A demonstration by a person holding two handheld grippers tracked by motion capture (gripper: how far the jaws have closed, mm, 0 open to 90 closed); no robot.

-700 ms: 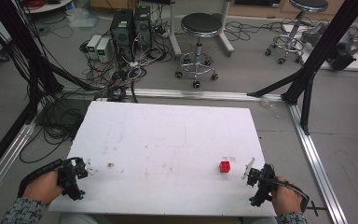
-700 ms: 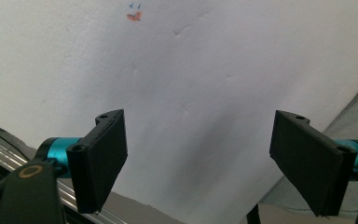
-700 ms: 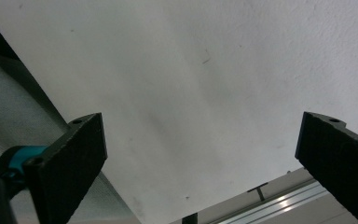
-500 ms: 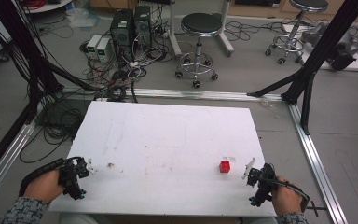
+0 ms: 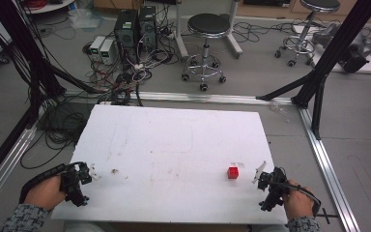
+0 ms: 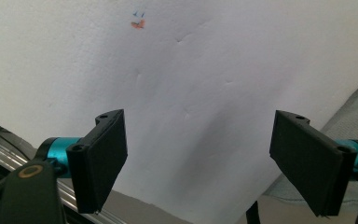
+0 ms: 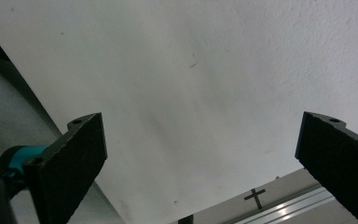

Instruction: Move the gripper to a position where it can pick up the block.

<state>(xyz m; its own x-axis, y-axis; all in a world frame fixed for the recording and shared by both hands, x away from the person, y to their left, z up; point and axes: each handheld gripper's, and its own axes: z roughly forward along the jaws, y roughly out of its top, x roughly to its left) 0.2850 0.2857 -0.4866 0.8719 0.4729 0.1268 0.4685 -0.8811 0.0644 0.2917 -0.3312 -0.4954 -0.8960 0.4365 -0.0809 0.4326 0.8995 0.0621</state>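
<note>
We hold the left gripper (image 5: 77,181) near the front left corner of the table (image 5: 174,140), its jaws wide apart with nothing between them. The right gripper (image 5: 269,186) waits at the front right edge, also wide and empty. Just beyond it, a little to its left, the small red block (image 5: 232,172) stands on the table, apart from both grippers. In the right gripper view we see no block between the jaws, so the aim is probably off. If we close from here, one jaw may push the light block away, or we grasp only air.
</note>
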